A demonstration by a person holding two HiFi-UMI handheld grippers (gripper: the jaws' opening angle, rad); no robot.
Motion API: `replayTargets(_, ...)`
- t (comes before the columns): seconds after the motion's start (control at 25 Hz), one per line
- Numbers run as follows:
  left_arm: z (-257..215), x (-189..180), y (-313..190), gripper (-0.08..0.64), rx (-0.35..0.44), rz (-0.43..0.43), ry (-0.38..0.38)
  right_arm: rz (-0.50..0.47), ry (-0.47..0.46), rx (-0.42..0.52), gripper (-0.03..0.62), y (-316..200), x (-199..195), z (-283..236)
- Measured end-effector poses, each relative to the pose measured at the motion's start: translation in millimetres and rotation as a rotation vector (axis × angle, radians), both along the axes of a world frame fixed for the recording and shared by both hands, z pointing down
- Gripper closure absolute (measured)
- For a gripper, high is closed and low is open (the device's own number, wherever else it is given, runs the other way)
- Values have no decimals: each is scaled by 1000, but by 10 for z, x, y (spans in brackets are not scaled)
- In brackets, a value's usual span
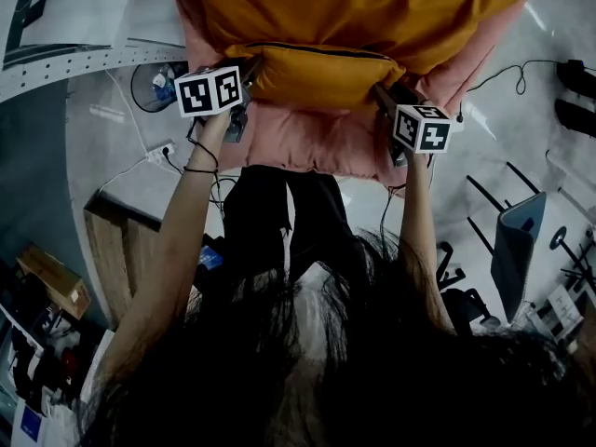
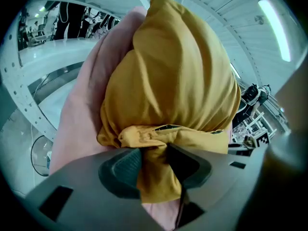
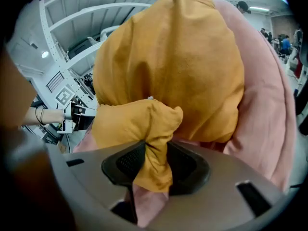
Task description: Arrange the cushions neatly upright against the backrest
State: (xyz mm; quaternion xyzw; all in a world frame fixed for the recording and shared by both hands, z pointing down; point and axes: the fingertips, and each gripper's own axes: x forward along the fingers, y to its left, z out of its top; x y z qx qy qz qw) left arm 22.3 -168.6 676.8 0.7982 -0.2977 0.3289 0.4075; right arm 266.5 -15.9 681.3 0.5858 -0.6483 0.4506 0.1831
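A person holds a mustard cushion (image 1: 345, 17) by its two near corners. The left gripper (image 2: 153, 163) and right gripper (image 3: 154, 160) are each clamped on a bunched fold of its cover. It rests against a pink cushion (image 1: 317, 147), or possibly a seat. Either thin fold could slip free, so the cushion would sag or topple sideways.

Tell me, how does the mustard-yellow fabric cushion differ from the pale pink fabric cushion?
The left gripper and right gripper each pinch a near corner of the mustard-yellow cushion; neither clearly holds the pale pink cushion. The mustard one lies in front; the pink one shows round it, looking wider. The mustard one has a dark zip; the pink shows none. Both are soft fabric.
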Motion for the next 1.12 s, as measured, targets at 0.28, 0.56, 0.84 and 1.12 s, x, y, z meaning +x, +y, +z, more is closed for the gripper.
replayTargets(0.28,418,101,-96,374,-35,-2,2,-10,-15,-87,439,-155,78,397)
replayTargets(0.56,601,115,-117,373,14,14,21,88,-45,-120,443,-149,50,768)
replayTargets(0.84,586,119,-98,374,133,21,74,150,-48,-92,443,-93,63,871)
replayTargets(1.12,708,179,-90,374,91,70,58,195,-39,-120,443,-63,88,1065)
